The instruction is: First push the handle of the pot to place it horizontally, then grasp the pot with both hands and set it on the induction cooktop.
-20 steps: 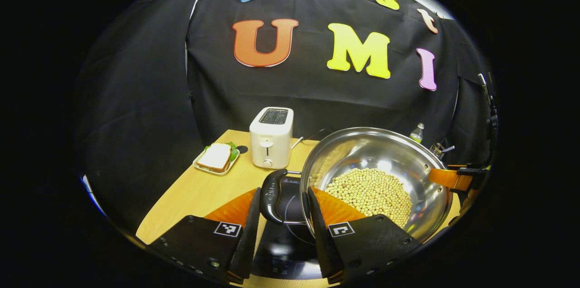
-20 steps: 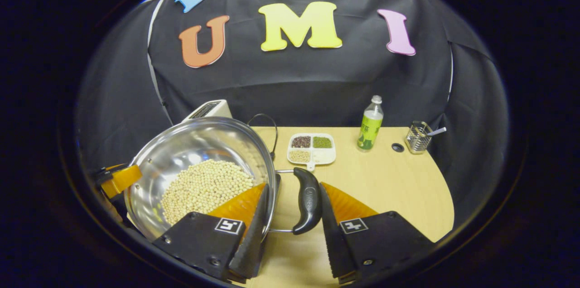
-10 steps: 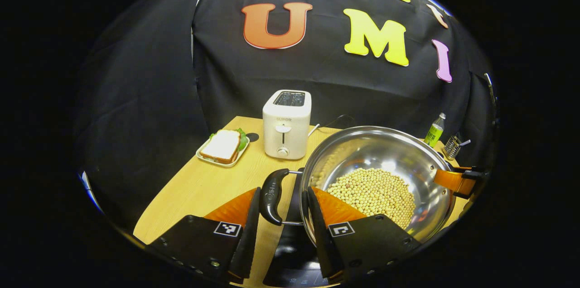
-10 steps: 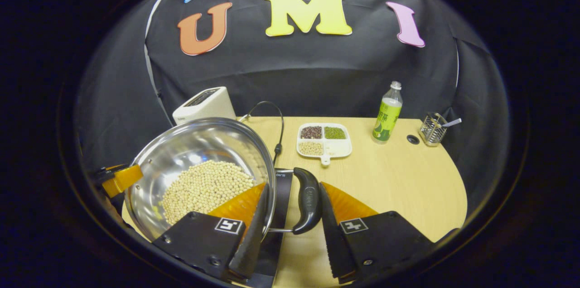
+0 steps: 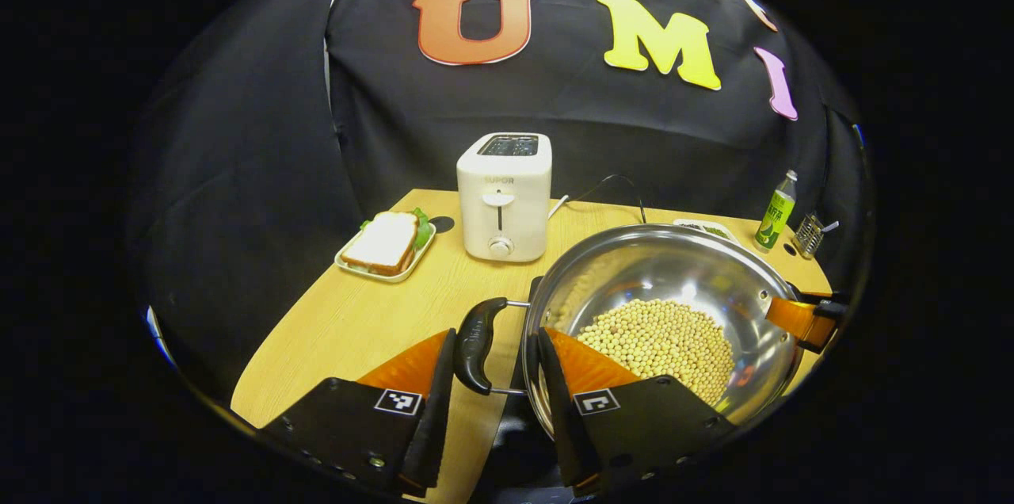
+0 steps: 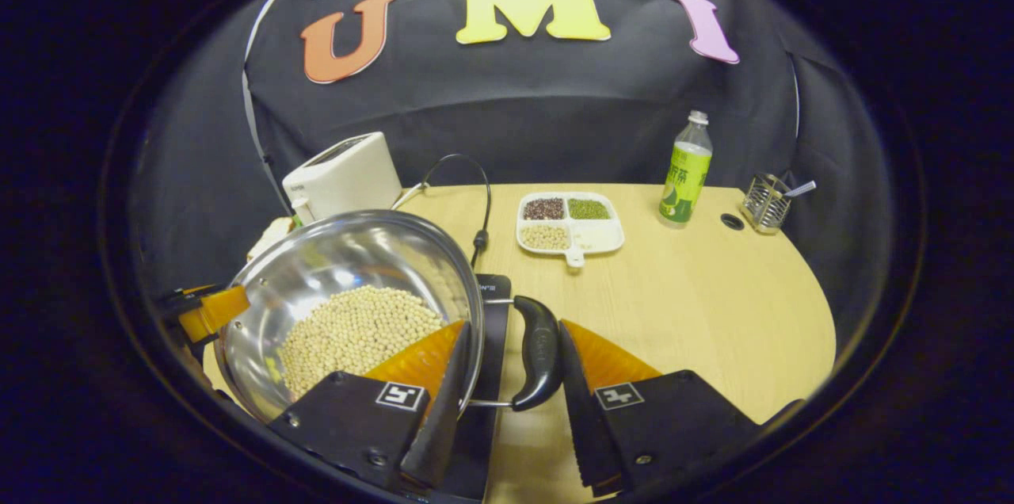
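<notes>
While each tool grips a side handle, the pot [image 5: 657, 306] of beans hangs over the induction cooktop [image 6: 487, 377].
Left tool [image 5: 493, 401] is clamped on the left handle [image 5: 475, 344], right tool [image 6: 507, 409] on the right handle [image 6: 537, 351]; a toaster [image 5: 505, 196] stands toward the table's [image 6: 697, 306] far edge.

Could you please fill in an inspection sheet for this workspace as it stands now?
Surface: light wooden table, rounded edge.
Job's things: steel pot holding pale beans, over the black induction cooktop; whether it rests on it cannot be told.
Clutter: white toaster, sandwich plate, divided dish of beans, green bottle, wire holder.
Grippers: left gripper straddles the pot's left handle; right gripper straddles the right handle; finger contact unclear in both.
Cables: black cable loops behind the pot to the cooktop.
Surroundings: black cloth wall.
</notes>
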Tool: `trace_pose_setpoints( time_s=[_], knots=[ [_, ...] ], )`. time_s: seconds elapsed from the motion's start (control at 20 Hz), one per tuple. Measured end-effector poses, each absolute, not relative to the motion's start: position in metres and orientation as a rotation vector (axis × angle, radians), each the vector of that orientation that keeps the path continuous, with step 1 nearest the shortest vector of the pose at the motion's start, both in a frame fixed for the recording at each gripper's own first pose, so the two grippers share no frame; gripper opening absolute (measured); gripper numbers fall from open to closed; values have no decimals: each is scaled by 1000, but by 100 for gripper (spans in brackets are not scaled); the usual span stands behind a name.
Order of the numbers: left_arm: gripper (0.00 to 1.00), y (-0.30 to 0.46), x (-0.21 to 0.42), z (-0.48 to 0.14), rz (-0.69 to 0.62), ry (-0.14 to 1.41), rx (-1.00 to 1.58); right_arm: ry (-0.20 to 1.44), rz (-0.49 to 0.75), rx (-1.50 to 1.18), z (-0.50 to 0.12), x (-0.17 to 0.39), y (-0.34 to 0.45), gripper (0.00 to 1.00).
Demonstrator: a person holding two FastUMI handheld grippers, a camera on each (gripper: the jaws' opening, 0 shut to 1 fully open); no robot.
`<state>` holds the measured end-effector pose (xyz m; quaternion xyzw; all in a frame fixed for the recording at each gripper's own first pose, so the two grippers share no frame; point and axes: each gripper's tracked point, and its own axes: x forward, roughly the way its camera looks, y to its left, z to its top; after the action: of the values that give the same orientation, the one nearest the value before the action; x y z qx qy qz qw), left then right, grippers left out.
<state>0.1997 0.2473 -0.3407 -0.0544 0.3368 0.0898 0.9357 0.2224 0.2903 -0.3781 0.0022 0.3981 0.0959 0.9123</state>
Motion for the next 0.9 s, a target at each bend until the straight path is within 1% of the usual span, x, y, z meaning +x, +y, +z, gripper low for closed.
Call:
trace_pose_setpoints(
  time_s=[0.05, 0.1, 0.15, 0.2, 0.25, 0.3, 0.35, 0.5, 0.55, 0.6, 0.65, 0.7, 0.75, 0.8, 0.85, 0.9],
  knots=[
    [55, 248, 199, -340, 183, 683, -119, 819, 199, -2, -379, 223, 289, 64],
    [65, 247, 199, -340, 182, 684, -123, 818, 197, 2, -379, 222, 289, 64],
    [55, 248, 201, -339, 183, 678, -125, 814, 199, 4, -378, 222, 290, 64],
    [55, 247, 200, -339, 189, 682, -126, 812, 201, 0, -378, 223, 290, 64],
    [46, 248, 201, -340, 192, 688, -111, 807, 202, -2, -377, 223, 290, 64],
    [58, 247, 201, -342, 192, 696, -90, 799, 201, -4, -377, 223, 290, 64],
    [61, 247, 201, -342, 195, 700, -72, 793, 200, -2, -377, 224, 291, 65],
    [65, 249, 201, -347, 205, 728, -21, 775, 195, 26, -376, 225, 290, 66],
    [70, 251, 200, -348, 218, 731, -11, 769, 193, 32, -376, 226, 290, 67],
    [76, 254, 200, -349, 226, 735, -7, 751, 194, 35, -373, 227, 289, 68],
    [87, 257, 200, -347, 242, 731, -4, 722, 201, 34, -367, 229, 289, 69],
    [90, 259, 198, -343, 252, 724, -4, 688, 212, 32, -358, 231, 290, 71],
    [93, 259, 196, -339, 254, 715, -5, 657, 219, 26, -349, 231, 288, 70],
    [95, 261, 194, -333, 263, 702, 3, 633, 230, 24, -339, 227, 287, 72],
    [96, 262, 190, -326, 268, 694, 16, 610, 240, 24, -329, 223, 285, 87],
    [96, 262, 184, -316, 276, 680, 30, 593, 248, 25, -321, 218, 282, 88]
  ],
)
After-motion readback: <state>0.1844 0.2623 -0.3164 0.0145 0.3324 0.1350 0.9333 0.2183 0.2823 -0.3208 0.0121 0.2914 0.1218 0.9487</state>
